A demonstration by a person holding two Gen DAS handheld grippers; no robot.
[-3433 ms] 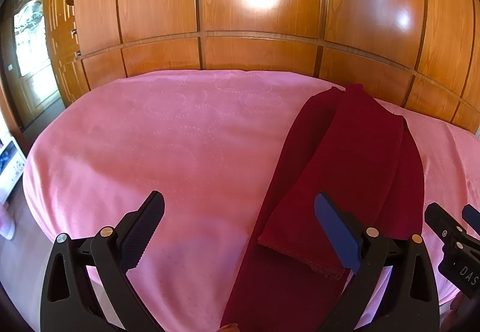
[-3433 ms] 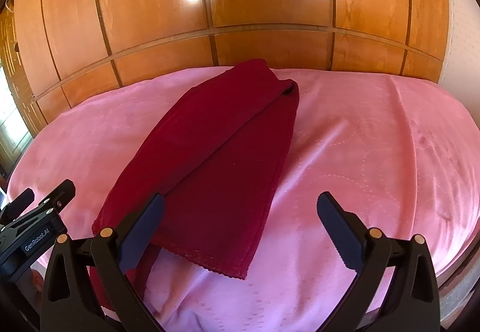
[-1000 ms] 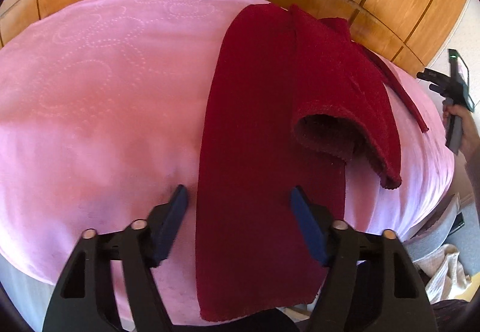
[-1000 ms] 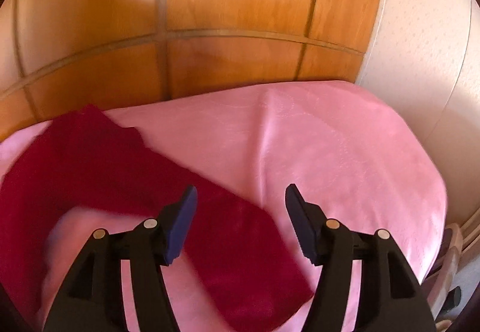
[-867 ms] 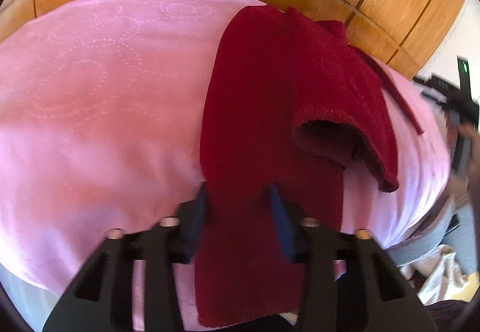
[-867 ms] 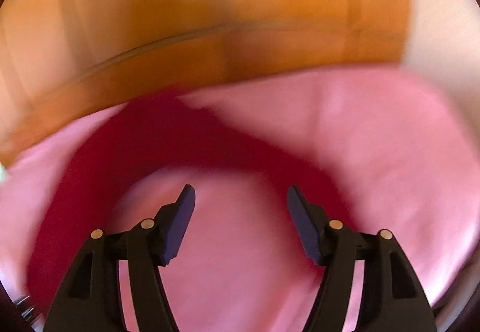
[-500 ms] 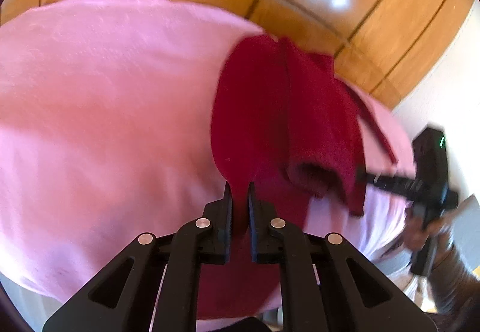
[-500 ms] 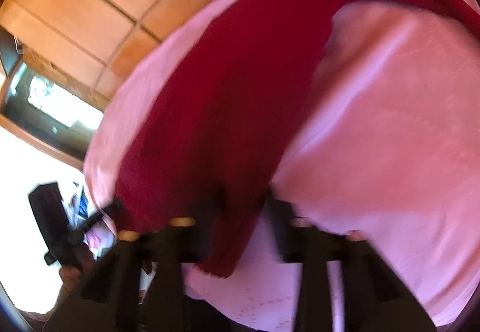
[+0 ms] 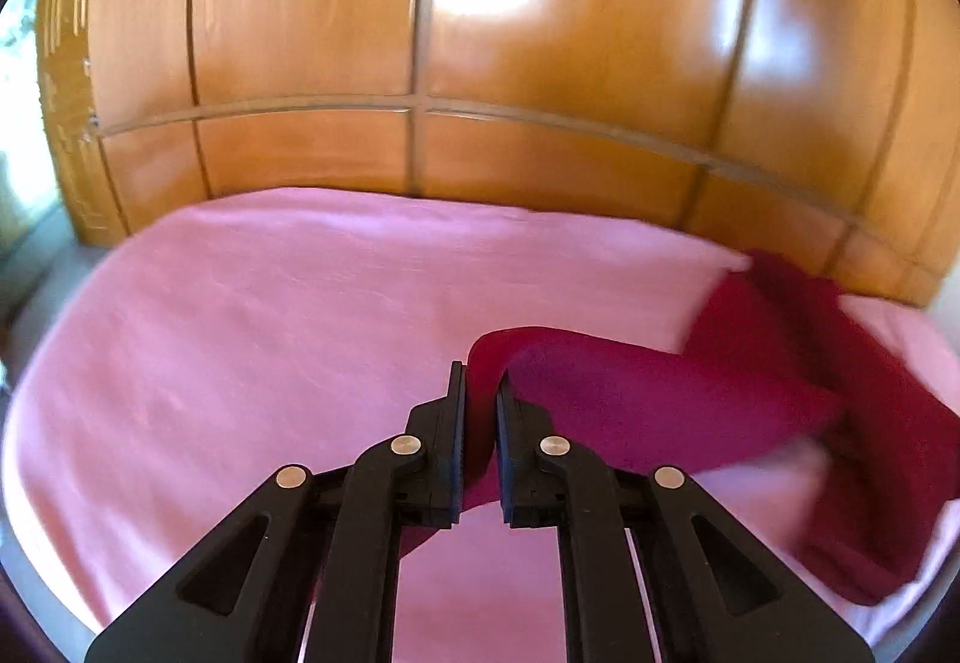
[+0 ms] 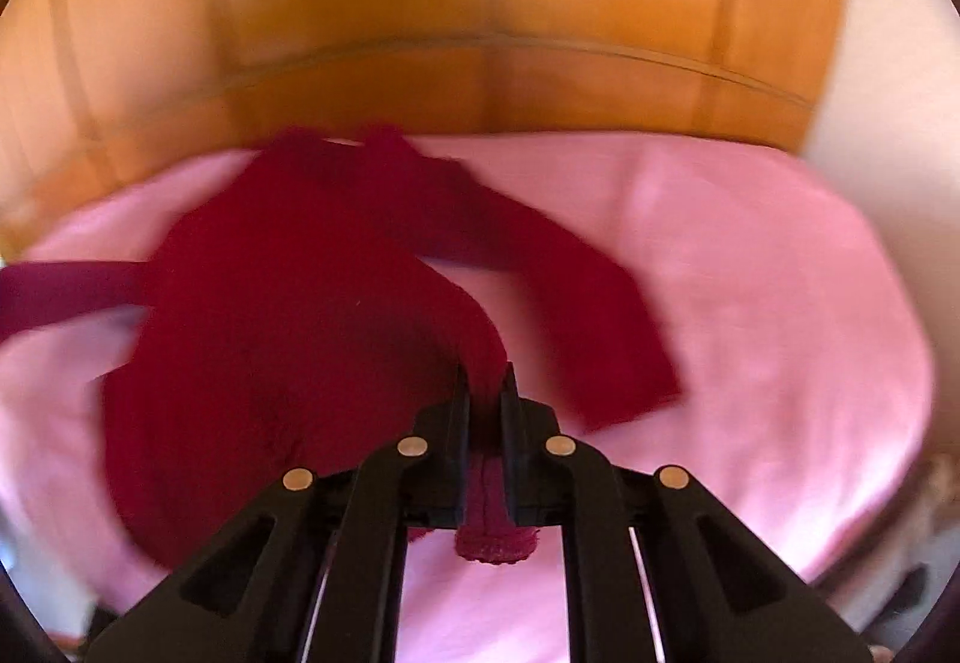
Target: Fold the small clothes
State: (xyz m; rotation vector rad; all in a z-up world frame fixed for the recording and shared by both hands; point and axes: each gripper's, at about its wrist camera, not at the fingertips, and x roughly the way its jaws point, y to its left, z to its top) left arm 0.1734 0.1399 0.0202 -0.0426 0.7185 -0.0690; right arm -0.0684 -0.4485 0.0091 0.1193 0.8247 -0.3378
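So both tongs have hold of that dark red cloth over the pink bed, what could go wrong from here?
1. The left tongs pinch only a narrow edge of the dark red cloth, so it could slip free.
2. The right tongs hold a bunched edge, which might fold in a crease.
3. A loose flap trails on the pink bedspread and may drag askew.

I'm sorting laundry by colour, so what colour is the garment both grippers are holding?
Dark red, a plain maroon garment; it shows best in the right wrist view.
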